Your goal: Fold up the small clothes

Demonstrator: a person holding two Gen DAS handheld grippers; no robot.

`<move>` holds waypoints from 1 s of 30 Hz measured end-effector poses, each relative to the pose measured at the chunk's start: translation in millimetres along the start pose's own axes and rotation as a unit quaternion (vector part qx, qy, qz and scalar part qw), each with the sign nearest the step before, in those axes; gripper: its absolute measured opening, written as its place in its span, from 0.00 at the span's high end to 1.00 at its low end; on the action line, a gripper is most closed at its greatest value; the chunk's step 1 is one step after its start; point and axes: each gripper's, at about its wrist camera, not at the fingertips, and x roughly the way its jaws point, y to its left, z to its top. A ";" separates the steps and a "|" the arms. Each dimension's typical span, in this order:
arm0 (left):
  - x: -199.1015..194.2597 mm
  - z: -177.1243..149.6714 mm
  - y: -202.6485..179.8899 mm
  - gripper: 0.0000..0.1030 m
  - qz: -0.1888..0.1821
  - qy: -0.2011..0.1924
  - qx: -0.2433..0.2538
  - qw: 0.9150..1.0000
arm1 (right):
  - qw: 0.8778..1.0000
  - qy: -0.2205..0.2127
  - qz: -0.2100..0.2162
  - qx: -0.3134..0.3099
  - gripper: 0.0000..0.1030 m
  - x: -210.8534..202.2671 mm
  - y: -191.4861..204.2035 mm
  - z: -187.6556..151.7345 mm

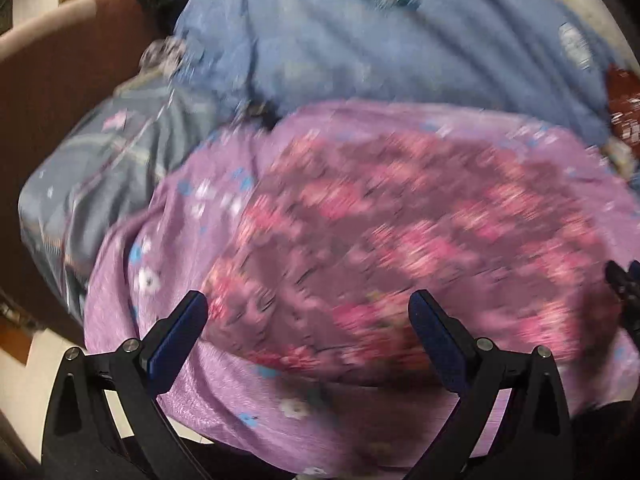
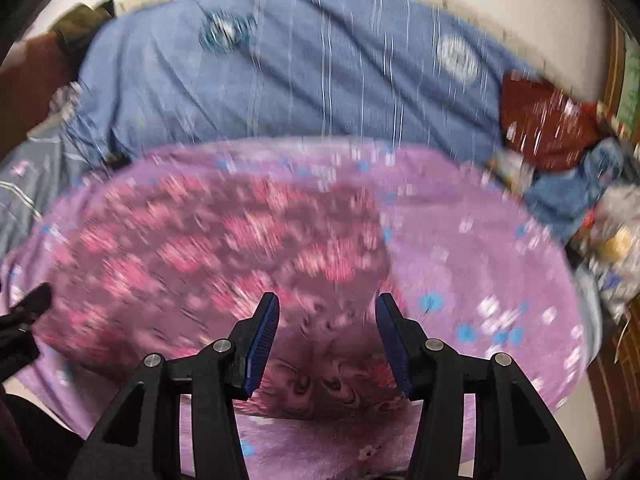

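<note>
A small maroon garment with a pink flower print (image 1: pixel 400 240) lies spread on a purple flowered blanket (image 1: pixel 192 240); both views are motion-blurred. My left gripper (image 1: pixel 308 308) is open and empty, hovering above the garment's near edge. My right gripper (image 2: pixel 327 308) is open and empty above the garment (image 2: pixel 224 240) near its right edge, with the purple blanket (image 2: pixel 480 248) to the right. The right gripper's tip shows at the right edge of the left wrist view (image 1: pixel 624 280), and the left gripper's tip shows at the left edge of the right wrist view (image 2: pixel 28 308).
A blue bedsheet (image 2: pixel 300 80) covers the bed behind the blanket. A grey printed cloth (image 1: pixel 100 168) lies at the left. A dark red cloth (image 2: pixel 544 120) and a blue cloth (image 2: pixel 576 192) sit at the right, beside small clutter. A brown bed frame (image 1: pixel 52 92) borders the left.
</note>
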 end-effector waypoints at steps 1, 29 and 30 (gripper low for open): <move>14.1 -6.6 5.2 0.02 0.007 0.008 -0.004 1.000 | 1.000 0.009 0.007 0.010 0.50 17.2 -4.5 -8.0; -85.4 15.2 2.2 0.02 -0.033 -0.109 0.006 0.993 | 0.987 -0.140 -0.015 -0.072 0.48 -89.1 32.0 10.2; -86.9 15.7 3.1 0.02 -0.032 -0.110 0.005 0.993 | 0.987 -0.143 -0.015 -0.072 0.48 -92.2 32.5 11.5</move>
